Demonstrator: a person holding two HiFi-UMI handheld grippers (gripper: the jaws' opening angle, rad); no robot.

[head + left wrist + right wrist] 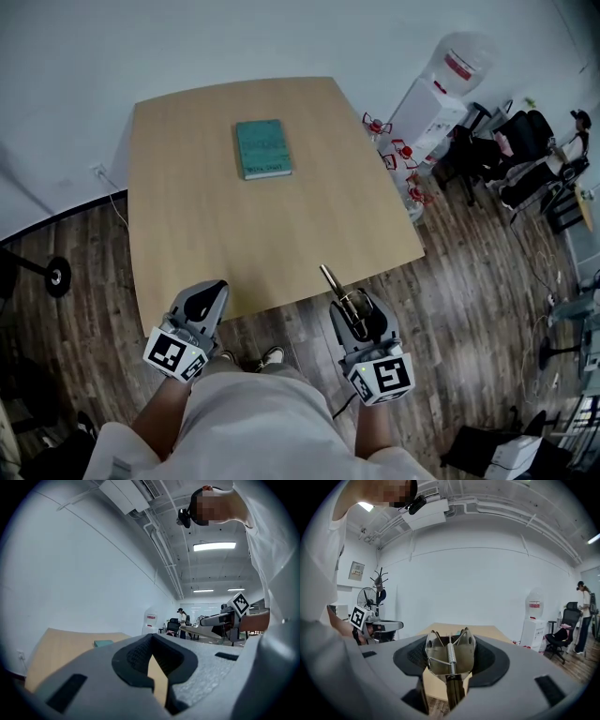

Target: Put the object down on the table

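Metal fills the right gripper [450, 654]. Its jaws stand wide but are pressed on both flanks of a tool [449, 665], a folded sheet-metal piece with a coil spring down its middle. The wide gap is therefore a grip, not an empty hand.

In the head view the tool's thin end pokes out past the pads toward the upper left. Its long axis runs in line with the jaws, and its tip shows just over the near edge of the table [206, 225] at lower right of centre. From the right gripper view, the tabletop lies straight ahead of the tool and a little below it. I judge that the coming move is a short carry forward and a lowering, with the tool laid along the line it already points.

The left gripper [201, 302] hangs at lower left of the head view, near that same table edge and well apart from the tool. In its own view the pads meet at the tips with nothing between them, and only a sliver of wood shows through the slit beneath. The right hand is plainly the one to do the placing.

A book [262, 148] lies flat toward the top of the table, well apart from both grippers. Bare wood fills the space in between.
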